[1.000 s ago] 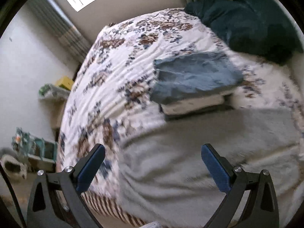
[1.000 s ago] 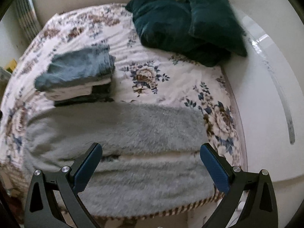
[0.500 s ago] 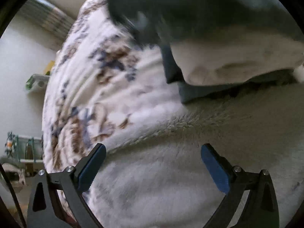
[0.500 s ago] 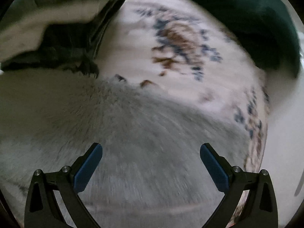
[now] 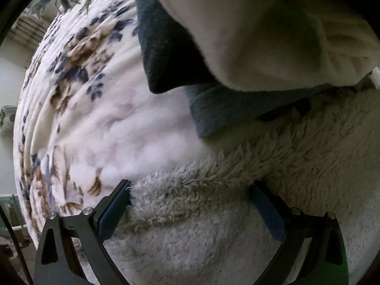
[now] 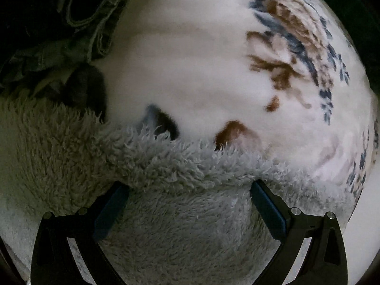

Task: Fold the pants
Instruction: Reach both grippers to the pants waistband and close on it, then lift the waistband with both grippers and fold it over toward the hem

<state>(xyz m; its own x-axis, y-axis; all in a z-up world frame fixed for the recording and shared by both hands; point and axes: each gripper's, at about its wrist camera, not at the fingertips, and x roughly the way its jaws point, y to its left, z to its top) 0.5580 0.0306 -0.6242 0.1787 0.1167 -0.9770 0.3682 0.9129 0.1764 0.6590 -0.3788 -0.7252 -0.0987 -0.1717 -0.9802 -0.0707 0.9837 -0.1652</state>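
Both grippers, L [image 5: 190, 211] & R [image 6: 190, 210], jaws spread wide astride fleece pants [image 5: 213, 237] far edge: pinch deep, evenly, w/o bedspread [image 5: 78, 109].

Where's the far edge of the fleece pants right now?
The fleece pants edge lies just ahead of both open grippers, on the floral bedspread, touching the folded stack at the left view's upper right.
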